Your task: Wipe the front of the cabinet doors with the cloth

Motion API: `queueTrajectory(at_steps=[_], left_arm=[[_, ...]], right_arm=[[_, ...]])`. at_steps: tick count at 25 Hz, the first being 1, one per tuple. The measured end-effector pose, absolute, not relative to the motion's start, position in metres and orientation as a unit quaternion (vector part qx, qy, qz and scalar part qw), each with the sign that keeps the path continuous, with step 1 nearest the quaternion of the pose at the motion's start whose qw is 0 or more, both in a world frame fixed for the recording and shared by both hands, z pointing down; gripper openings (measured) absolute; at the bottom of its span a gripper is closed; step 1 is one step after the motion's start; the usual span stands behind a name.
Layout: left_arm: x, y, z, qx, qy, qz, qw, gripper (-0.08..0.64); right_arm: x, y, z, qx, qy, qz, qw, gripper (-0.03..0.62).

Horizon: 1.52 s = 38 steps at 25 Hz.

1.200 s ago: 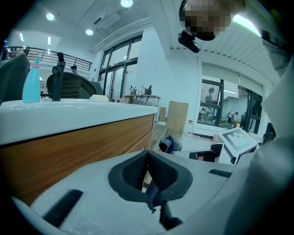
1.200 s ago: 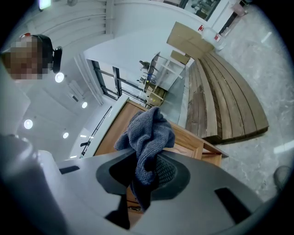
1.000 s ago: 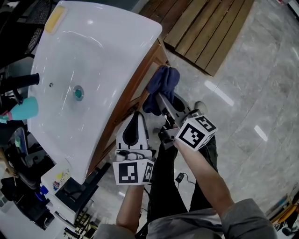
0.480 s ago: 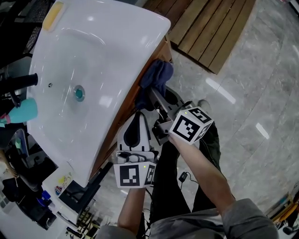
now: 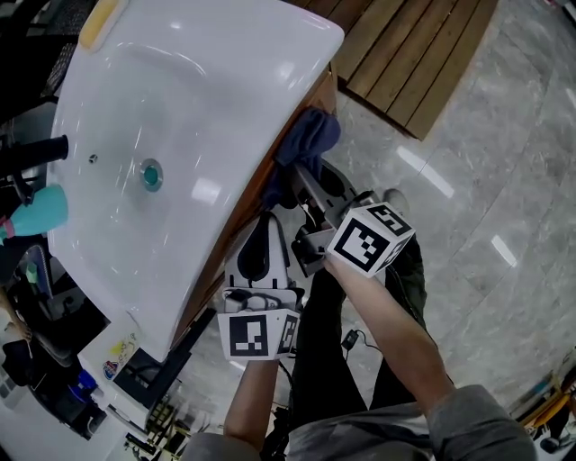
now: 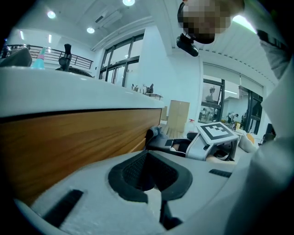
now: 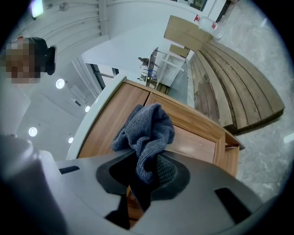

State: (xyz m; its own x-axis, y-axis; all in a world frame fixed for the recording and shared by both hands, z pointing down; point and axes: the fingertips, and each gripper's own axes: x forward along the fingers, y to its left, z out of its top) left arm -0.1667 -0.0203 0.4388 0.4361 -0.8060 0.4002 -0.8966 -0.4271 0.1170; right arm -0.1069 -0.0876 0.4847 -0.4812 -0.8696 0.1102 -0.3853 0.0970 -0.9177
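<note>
A dark blue cloth (image 5: 308, 142) is bunched against the wooden cabinet front, just under the white sink's rim (image 5: 270, 153). My right gripper (image 5: 301, 185) is shut on it. In the right gripper view the cloth (image 7: 146, 131) rises out of the jaws and rests on the cabinet doors (image 7: 195, 140). My left gripper (image 5: 257, 236) hangs lower beside the cabinet, shut, with nothing in it. The left gripper view runs along the wooden front (image 6: 69, 142) to the cloth (image 6: 154, 134) and the right gripper's marker cube (image 6: 217, 133).
The sink basin (image 5: 171, 99) overhangs the cabinet, with a black faucet (image 5: 36, 153), a teal bottle (image 5: 36, 212) and a yellow sponge (image 5: 99, 22). A slatted wooden platform (image 5: 405, 54) lies on the marble floor (image 5: 504, 180) beyond. The person's legs (image 5: 324, 342) are below the grippers.
The right gripper has carried the cloth in against the cabinet front, tighter under the sink rim. The left gripper has hardly moved.
</note>
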Motion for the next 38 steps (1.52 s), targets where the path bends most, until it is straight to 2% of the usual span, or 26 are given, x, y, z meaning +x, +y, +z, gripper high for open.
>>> queueTrajectory(at_steps=[21, 38], left_arm=[[-0.168, -0.014, 0.465, 0.831, -0.507, 0.151, 0.170, 0.008], [-0.163, -0.012, 0.499, 0.830, -0.505, 0.169, 0.163, 0.008]], right_arm=[[-0.103, -0.099, 0.534, -0.473, 0.670, -0.526, 0.224, 0.075], [-0.101, -0.098, 0.615, -0.494, 0.645, -0.552, 0.188, 0.075]])
